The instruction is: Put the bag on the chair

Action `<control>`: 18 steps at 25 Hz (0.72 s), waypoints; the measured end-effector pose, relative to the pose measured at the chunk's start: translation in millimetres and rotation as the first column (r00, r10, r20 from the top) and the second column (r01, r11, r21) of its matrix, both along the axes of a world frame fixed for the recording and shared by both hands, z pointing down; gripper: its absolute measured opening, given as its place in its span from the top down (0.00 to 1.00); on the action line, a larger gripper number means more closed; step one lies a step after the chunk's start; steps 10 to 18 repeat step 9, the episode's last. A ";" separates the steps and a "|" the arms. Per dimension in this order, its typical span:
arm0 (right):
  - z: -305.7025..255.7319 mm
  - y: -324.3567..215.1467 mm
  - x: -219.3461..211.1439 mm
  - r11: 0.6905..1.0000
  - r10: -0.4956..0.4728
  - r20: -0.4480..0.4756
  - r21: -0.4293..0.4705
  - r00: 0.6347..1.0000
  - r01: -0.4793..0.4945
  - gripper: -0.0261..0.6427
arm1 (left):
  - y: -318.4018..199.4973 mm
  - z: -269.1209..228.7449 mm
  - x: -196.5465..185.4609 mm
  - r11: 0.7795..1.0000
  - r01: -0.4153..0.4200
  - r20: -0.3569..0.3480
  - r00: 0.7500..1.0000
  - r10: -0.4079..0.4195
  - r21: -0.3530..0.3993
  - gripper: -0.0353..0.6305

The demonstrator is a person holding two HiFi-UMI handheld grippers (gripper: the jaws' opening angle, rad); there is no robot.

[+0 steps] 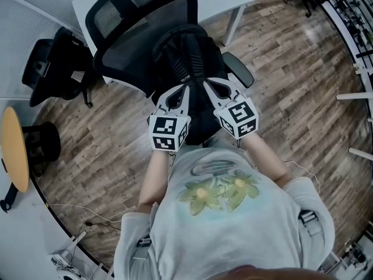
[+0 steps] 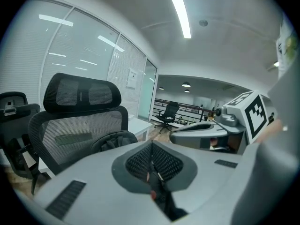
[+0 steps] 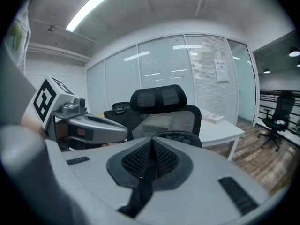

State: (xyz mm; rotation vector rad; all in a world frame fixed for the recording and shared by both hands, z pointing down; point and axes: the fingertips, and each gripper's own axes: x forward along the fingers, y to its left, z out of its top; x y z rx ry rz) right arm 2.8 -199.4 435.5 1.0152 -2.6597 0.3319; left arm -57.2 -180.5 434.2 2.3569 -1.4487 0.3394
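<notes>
Two straps (image 2: pixel 161 198), one clenched by the left gripper (image 2: pixel 152 149), one by the right gripper (image 3: pixel 152 146). The bag (image 1: pixel 189 51) ahead is probably soft and sagging, so it is best held there.

The left gripper (image 2: pixel 152 156) pinched a black strap (image 2: pixel 164 203); the bag (image 2: pixel 115 142) sat before the mesh office chair (image 2: pixel 79 121), left.

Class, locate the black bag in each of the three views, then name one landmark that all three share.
Head view: bag, upper centre, in front of the backrest of the mesh chair.
Left gripper view: bag's dark top left of centre, just past the jaws.
Right gripper view: bag's top right of centre, just past the jaws.
Shared landmark: the mesh chair's headrest.
</notes>
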 end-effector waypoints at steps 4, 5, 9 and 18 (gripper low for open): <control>1.0 2.5 -1.5 1.000 0.000 -0.003 0.001 1.000 0.000 0.95 | 3.1 0.8 -1.2 1.000 -0.001 0.004 1.000 0.001 0.000 0.92; 1.4 2.8 -1.7 1.000 0.000 -0.004 0.000 1.000 0.000 0.95 | 3.6 0.8 -1.6 1.000 0.000 0.005 1.000 0.000 0.000 0.92; 2.6 6.5 -1.9 1.000 -0.003 -0.008 -0.003 1.000 0.003 0.95 | 8.6 1.5 -3.8 1.000 0.001 0.010 1.000 -0.001 -0.001 0.92; 2.6 6.5 -1.9 1.000 -0.003 -0.008 -0.003 1.000 0.003 0.95 | 8.6 1.5 -3.8 1.000 0.001 0.010 1.000 -0.001 -0.001 0.92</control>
